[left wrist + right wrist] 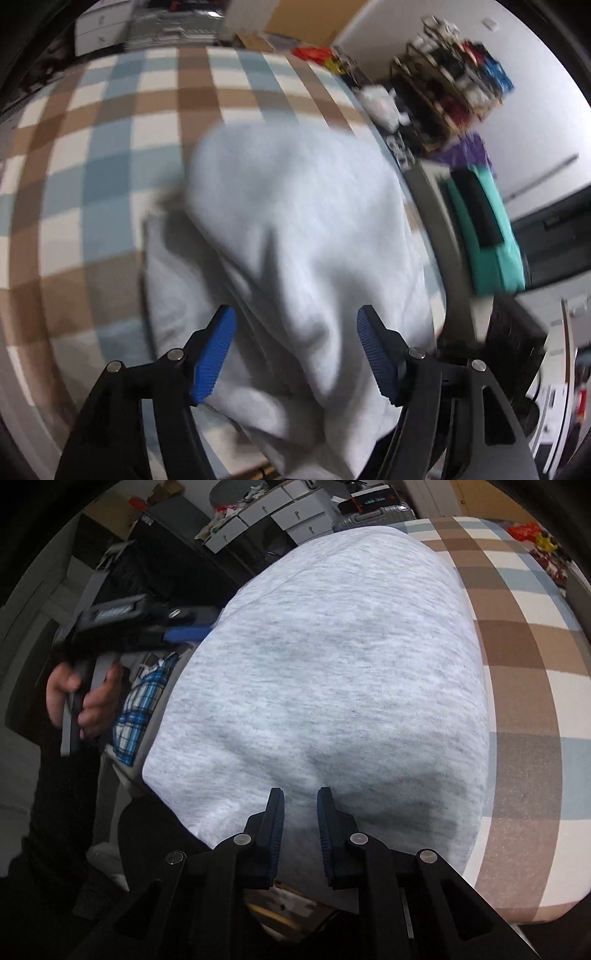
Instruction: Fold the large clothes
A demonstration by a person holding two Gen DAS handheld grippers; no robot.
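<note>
Grey garment (332,672) between narrowed right gripper (300,805) jaws.

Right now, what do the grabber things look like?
Each gripper, left and right, has black angular plastic arms with round silver pins at the joints and ribbed blue pads inside the fingers. In the right wrist view, the left one has a grey handle.
</note>
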